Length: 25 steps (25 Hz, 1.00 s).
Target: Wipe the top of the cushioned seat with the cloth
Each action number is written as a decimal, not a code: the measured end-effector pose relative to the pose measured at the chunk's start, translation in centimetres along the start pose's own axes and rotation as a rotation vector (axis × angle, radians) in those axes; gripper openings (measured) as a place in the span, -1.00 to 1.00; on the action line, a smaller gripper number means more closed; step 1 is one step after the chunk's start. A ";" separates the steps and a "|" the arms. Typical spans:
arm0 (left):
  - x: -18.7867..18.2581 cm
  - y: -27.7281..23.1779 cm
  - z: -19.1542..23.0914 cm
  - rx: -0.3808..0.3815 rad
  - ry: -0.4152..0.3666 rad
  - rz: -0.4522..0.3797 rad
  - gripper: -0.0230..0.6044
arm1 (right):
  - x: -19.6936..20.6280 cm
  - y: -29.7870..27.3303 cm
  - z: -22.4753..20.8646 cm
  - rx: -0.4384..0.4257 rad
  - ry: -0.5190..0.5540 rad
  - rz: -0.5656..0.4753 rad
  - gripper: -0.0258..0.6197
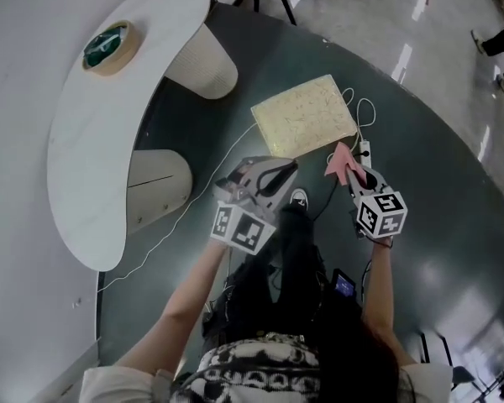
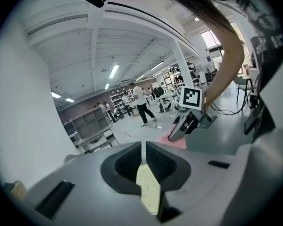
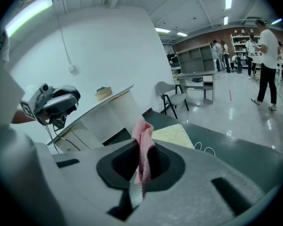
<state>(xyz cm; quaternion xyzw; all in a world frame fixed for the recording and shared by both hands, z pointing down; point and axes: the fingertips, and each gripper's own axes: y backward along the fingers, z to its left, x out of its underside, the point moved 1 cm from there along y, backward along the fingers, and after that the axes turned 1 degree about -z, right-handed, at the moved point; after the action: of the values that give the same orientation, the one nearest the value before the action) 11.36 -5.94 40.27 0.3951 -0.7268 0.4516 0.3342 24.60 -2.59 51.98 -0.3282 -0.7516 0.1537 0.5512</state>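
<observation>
Seemingly unstarted: right gripper clenches pink cloth short of pale-yellow square cushioned seat ahead; left gripper closed, empty.

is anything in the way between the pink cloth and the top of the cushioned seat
Nothing visible does. The pink cloth, clamped in the right hand-held gripper, is beside the cushioned seat at its near corner; the seat top is bare.

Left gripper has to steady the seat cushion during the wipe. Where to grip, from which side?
Probably the near-left corner of the seat cushion, approached low from the person's side: it lies flat, a low slab, so only its edges offer a pinch.
</observation>
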 end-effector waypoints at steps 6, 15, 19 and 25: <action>-2.0 5.4 -2.0 0.009 -0.010 -0.033 -0.84 | -0.2 3.8 6.7 0.001 -0.040 -0.065 -0.89; -2.1 15.0 -6.7 0.015 -0.017 -0.055 -0.84 | 1.8 10.1 17.3 0.024 -0.010 -0.140 -0.89; -1.6 18.7 -9.1 0.014 -0.029 -0.066 -0.84 | 3.1 12.9 21.4 0.033 0.005 -0.169 -0.89; -0.9 23.4 -12.3 0.037 -0.050 -0.078 -0.84 | 5.8 15.9 26.6 0.062 0.027 -0.207 -0.89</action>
<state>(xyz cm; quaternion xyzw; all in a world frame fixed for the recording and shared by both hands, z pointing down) -7.12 12.15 34.87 0.4405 -0.7105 0.4414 0.3260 4.05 16.48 37.59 -0.2336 -0.7687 0.1147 0.5842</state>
